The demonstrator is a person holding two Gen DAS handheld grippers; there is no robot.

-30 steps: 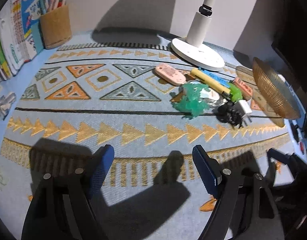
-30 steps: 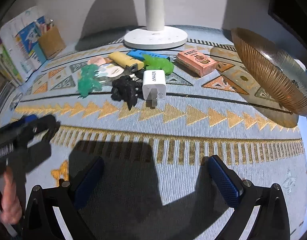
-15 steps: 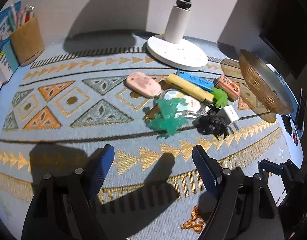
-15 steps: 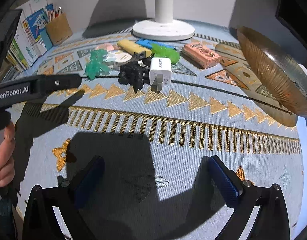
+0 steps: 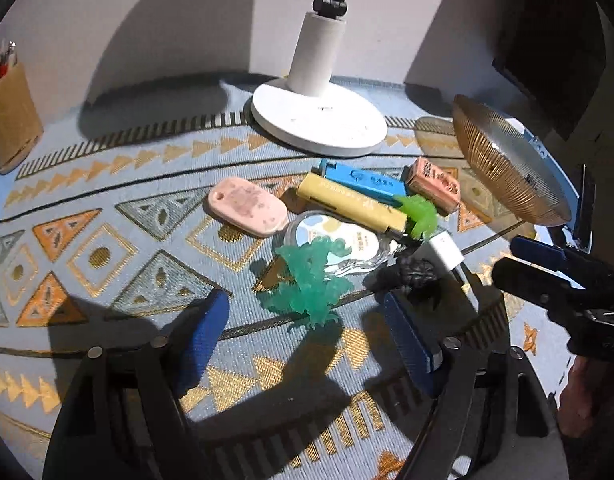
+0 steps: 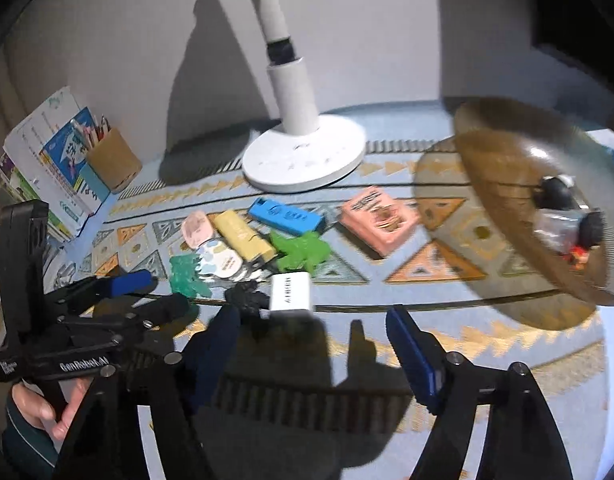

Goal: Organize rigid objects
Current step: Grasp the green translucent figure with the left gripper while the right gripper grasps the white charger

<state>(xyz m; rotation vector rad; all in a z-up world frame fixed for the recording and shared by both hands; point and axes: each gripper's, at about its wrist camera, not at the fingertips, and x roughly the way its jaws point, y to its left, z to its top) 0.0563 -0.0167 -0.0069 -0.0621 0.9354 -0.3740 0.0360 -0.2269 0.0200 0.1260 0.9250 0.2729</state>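
A pile of small objects lies on the patterned mat. A teal toy figure [image 5: 309, 280] sits just ahead of my open left gripper [image 5: 307, 340], between its fingers' line. Around it are a pink tag [image 5: 247, 211], a yellow lighter [image 5: 353, 207], a blue lighter [image 5: 367, 179], a bright green toy [image 5: 421, 214], a pink box [image 5: 433, 184], a black toy [image 5: 421, 274] and a white charger [image 5: 445, 254]. My right gripper [image 6: 313, 354] is open and empty, close behind the white charger [image 6: 291, 292] and black toy [image 6: 245, 298]. A ribbed amber bowl [image 6: 527, 216] stands at the right.
A white lamp base [image 5: 319, 122] stands behind the pile. A cork pen holder [image 6: 113, 160] and books [image 6: 47, 160] are at the far left by the wall. The bowl [image 5: 507, 168] holds a few small items. The left gripper shows in the right wrist view [image 6: 139, 296].
Both grippers have moved forward toward the pile. The teal toy now lies just ahead of the left fingers and the white charger just ahead of the right fingers. Both stay open.
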